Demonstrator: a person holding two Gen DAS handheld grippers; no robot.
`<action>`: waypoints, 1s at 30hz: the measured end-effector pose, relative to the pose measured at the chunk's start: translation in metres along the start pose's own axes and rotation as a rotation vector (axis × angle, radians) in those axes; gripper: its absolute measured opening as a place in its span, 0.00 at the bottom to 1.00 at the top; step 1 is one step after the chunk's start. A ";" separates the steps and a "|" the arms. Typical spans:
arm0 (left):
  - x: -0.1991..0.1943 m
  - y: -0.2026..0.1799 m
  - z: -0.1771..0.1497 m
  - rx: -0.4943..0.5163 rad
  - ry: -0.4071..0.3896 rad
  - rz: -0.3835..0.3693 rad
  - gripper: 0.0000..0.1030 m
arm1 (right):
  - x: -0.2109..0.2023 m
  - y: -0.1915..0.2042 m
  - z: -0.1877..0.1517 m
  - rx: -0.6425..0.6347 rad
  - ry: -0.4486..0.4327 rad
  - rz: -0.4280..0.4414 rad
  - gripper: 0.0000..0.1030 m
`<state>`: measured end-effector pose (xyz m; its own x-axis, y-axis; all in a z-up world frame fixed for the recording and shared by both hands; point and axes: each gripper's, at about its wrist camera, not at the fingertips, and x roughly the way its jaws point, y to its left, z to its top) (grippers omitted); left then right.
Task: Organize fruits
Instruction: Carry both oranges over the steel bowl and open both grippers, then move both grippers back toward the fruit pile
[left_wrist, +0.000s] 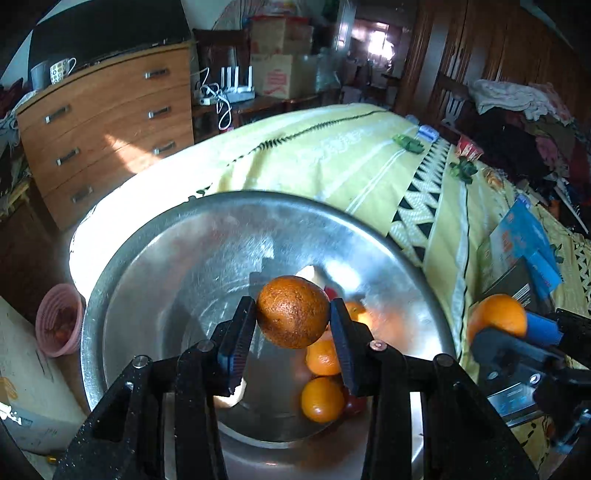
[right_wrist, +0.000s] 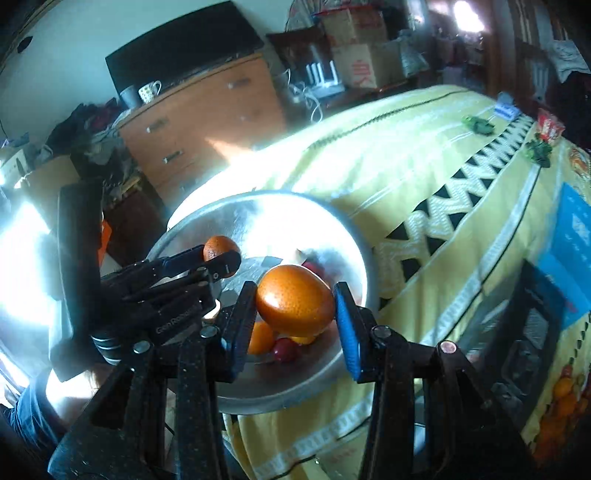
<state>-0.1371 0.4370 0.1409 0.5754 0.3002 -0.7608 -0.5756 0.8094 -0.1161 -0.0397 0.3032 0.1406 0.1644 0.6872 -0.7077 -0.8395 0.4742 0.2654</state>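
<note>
My left gripper (left_wrist: 293, 317) is shut on a brownish rough orange (left_wrist: 291, 312) and holds it above the steel bowl (left_wrist: 155, 266). The bowl holds several small oranges (left_wrist: 322, 398), a red fruit (left_wrist: 354, 404) and a pale fruit (left_wrist: 310, 275). My right gripper (right_wrist: 295, 308) is shut on a large glossy orange (right_wrist: 294, 304) above the bowl's near side (right_wrist: 332, 229). The right gripper also shows in the left wrist view (left_wrist: 496, 325), at the bowl's right. The left gripper shows in the right wrist view (right_wrist: 218, 254), over the bowl's left rim.
The bowl sits on a bed with a yellow patterned cover (left_wrist: 332, 155). A wooden chest of drawers (left_wrist: 107, 125) stands behind. A pink basket (left_wrist: 59, 321) lies on the floor at left. A blue box (left_wrist: 524, 243) and green clips (left_wrist: 408, 144) lie on the bed.
</note>
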 end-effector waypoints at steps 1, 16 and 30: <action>0.007 0.002 -0.002 -0.002 0.025 0.006 0.41 | 0.015 0.000 -0.002 0.009 0.040 0.011 0.41; -0.120 -0.083 0.004 0.147 -0.341 -0.038 0.92 | -0.147 -0.013 -0.031 -0.008 -0.416 -0.254 0.84; 0.006 -0.377 -0.209 0.544 0.102 -0.346 1.00 | -0.262 -0.267 -0.359 0.640 -0.147 -0.784 1.00</action>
<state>-0.0379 0.0282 0.0468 0.6016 -0.0516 -0.7971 0.0245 0.9986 -0.0461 -0.0443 -0.2013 0.0202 0.6464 0.0975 -0.7568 -0.0416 0.9948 0.0926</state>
